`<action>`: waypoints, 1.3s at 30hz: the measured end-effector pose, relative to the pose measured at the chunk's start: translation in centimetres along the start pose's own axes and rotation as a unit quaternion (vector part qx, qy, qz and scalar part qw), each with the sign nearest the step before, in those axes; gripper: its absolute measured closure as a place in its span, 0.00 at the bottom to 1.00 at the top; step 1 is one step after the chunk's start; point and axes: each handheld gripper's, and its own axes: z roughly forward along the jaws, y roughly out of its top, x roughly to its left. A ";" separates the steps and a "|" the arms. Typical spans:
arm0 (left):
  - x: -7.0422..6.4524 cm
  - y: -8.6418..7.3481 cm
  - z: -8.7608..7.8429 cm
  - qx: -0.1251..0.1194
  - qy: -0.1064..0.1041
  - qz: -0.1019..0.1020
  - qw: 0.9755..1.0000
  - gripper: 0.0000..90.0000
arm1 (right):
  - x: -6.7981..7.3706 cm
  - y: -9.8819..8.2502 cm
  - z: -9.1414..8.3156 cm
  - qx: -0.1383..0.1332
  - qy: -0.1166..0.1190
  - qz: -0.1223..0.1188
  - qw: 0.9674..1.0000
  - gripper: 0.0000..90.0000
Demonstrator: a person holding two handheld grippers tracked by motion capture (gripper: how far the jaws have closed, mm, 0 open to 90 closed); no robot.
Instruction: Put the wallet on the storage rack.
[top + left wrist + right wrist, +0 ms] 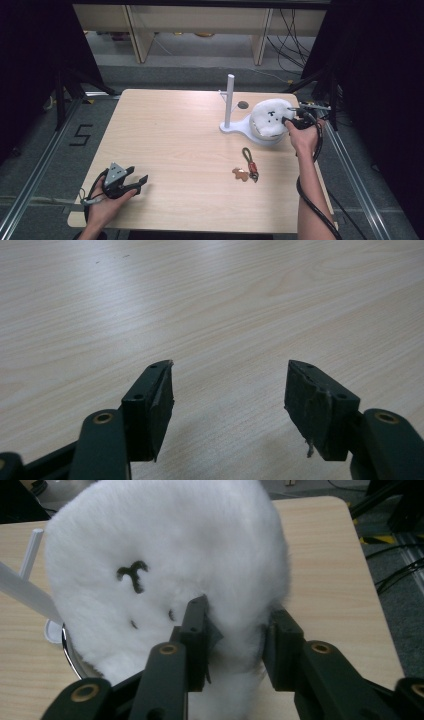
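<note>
A white fluffy plush (270,118) (165,565) with black stitched marks rests over a metal bowl (70,652) on the white stand's base (235,129) at the table's right. My right gripper (289,120) (235,630) is shut on the plush's near edge, fur pinched between the jaws. The stand's upright white post (229,100) rises just left of the plush. My left gripper (139,182) (230,390) is open near the table's front left corner, with bare wood between its fingers.
A keyring with a dark loop strap (248,159) and a small brown figure charm (240,174) lies on the wooden table (170,145) in front of the stand. A dark round spot (243,105) sits behind the post. Black frames and cables flank the table.
</note>
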 end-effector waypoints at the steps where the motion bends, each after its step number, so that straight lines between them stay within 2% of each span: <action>1: -0.1 0.0 -0.1 0.004 0.004 -0.005 1.000 0.40 | 0.0 -0.1 0.0 0.001 -0.002 0.012 1.000 0.70; 2: 0.0 0.0 0.0 0.000 -0.002 -0.001 1.000 0.40 | -0.2 -0.1 -0.1 -0.003 -0.003 0.012 1.000 0.65; 4: -0.1 0.0 -0.1 0.003 0.004 -0.002 1.000 0.40 | -0.2 -0.1 -0.1 -0.011 -0.011 0.015 1.000 0.62; 5: -0.1 0.0 -0.1 0.002 0.004 0.000 1.000 0.39 | -0.2 0.0 -0.3 -0.013 -0.007 0.023 1.000 0.60; 6: -0.1 0.0 -0.1 0.002 0.004 -0.001 1.000 0.39 | -0.4 0.0 -0.4 -0.022 -0.013 0.018 1.000 0.58; 7: -0.1 0.0 -0.1 0.002 0.005 -0.002 1.000 0.39 | -0.4 0.1 -0.7 -0.025 -0.006 0.027 0.999 0.56; 8: 0.0 0.0 0.0 0.000 0.002 -0.001 1.000 0.39 | -0.5 0.2 -1.0 -0.037 -0.010 0.030 0.999 0.54; 9: 0.0 0.0 0.0 0.000 0.002 -0.001 1.000 0.39 | -0.5 0.2 -1.0 -0.037 -0.010 0.030 0.999 0.54; 10: -0.1 0.0 -0.1 0.002 0.006 -0.007 1.000 0.39 | -0.3 0.3 -1.4 -0.044 -0.018 0.052 0.998 0.54; 11: -0.1 0.0 -0.1 -0.001 0.005 -0.007 1.000 0.39 | -0.3 0.3 -1.4 -0.044 -0.018 0.052 0.998 0.54; 12: 0.0 0.0 0.0 -0.007 0.002 -0.004 1.000 0.39 | -0.7 0.3 -1.7 -0.047 -0.019 0.036 0.998 0.56; 13: 0.0 0.0 0.0 -0.007 0.002 -0.004 1.000 0.39 | -0.7 0.3 -1.7 -0.047 -0.019 0.036 0.998 0.56; 14: -0.1 0.0 -0.1 -0.007 0.001 -0.012 1.000 0.39 | -0.6 0.4 -2.0 -0.042 -0.013 0.041 0.998 0.56; 15: -0.1 0.0 -0.1 -0.011 0.000 -0.011 1.000 0.39 | -0.5 0.4 -2.2 -0.037 -0.007 0.043 0.998 0.56; 16: -0.1 0.0 -0.1 -0.011 0.002 -0.009 1.000 0.39 | -0.3 0.4 -2.4 -0.032 -0.007 0.057 0.998 0.56; 17: -0.1 0.0 -0.1 -0.012 0.001 -0.008 1.000 0.39 | -0.6 0.4 -2.6 -0.030 -0.004 0.039 0.999 0.57; 18: -0.1 0.0 0.0 -0.011 0.000 -0.007 1.000 0.39 | -0.4 0.3 -3.2 -0.015 0.009 0.065 0.998 0.58; 20: -0.1 0.0 0.0 -0.010 0.001 -0.007 1.000 0.38 | -0.4 0.2 -3.3 -0.012 0.001 0.060 0.998 0.59; 21: -0.2 0.0 -0.1 -0.006 0.006 -0.009 1.000 0.38 | -0.2 0.1 -3.6 -0.002 0.001 0.079 0.997 0.59; 22: -0.2 0.0 0.0 -0.007 0.004 -0.004 1.000 0.38 | -0.3 0.0 -4.0 0.001 0.011 0.070 0.997 0.59; 23: -0.2 0.1 0.0 -0.007 0.005 -0.004 1.000 0.38 | -0.4 -0.1 -4.1 0.002 0.011 0.065 0.998 0.59; 25: -0.3 0.1 -0.1 -0.003 0.007 -0.008 1.000 0.38 | -0.3 -0.1 -4.3 0.006 0.018 0.073 0.997 0.59; 26: -0.2 0.1 0.1 -0.013 -0.004 -0.010 1.000 0.38 | -0.4 -0.1 -4.7 0.006 0.036 0.087 0.996 0.60; 28: -0.2 0.1 0.2 -0.016 -0.006 -0.004 1.000 0.38 | -0.5 0.0 -5.1 0.008 0.034 0.078 0.996 0.60; 30: -0.2 0.1 0.1 -0.009 -0.001 -0.004 1.000 0.37 | -0.4 -0.1 -5.3 0.009 0.033 0.081 0.996 0.60; 31: -0.2 0.1 0.1 -0.014 -0.004 -0.003 1.000 0.37 | -0.5 -0.4 -5.4 0.021 0.034 0.070 0.997 0.59; 32: -0.2 0.1 0.1 -0.014 -0.004 -0.003 1.000 0.37 | -0.5 -0.4 -5.4 0.021 0.034 0.070 0.997 0.59; 33: -0.3 0.1 0.1 -0.013 -0.004 -0.011 1.000 0.37 | -0.3 -0.6 -5.5 0.035 0.040 0.086 0.995 0.59; 34: -0.2 0.1 0.2 -0.016 -0.007 -0.003 1.000 0.37 | -0.4 -0.9 -5.4 0.042 0.045 0.083 0.995 0.59; 35: -0.2 0.1 0.2 -0.015 -0.007 -0.007 1.000 0.37 | -0.3 -1.2 -5.4 0.053 0.053 0.091 0.993 0.59; 36: -0.2 0.2 0.2 -0.018 -0.013 0.001 1.000 0.37 | -0.2 -1.9 -5.3 0.066 0.061 0.111 0.990 0.57; 37: -0.2 0.2 0.2 -0.018 -0.013 0.001 1.000 0.37 | -0.2 -1.9 -5.3 0.066 0.061 0.111 0.990 0.57; 38: -0.3 0.3 0.2 -0.016 -0.016 0.003 1.000 0.37 | -0.6 -2.2 -5.0 0.064 0.065 0.083 0.992 0.56; 39: -0.5 0.3 0.2 -0.016 -0.022 -0.010 1.000 0.36 | 0.0 -2.8 -5.1 0.086 0.065 0.115 0.987 0.54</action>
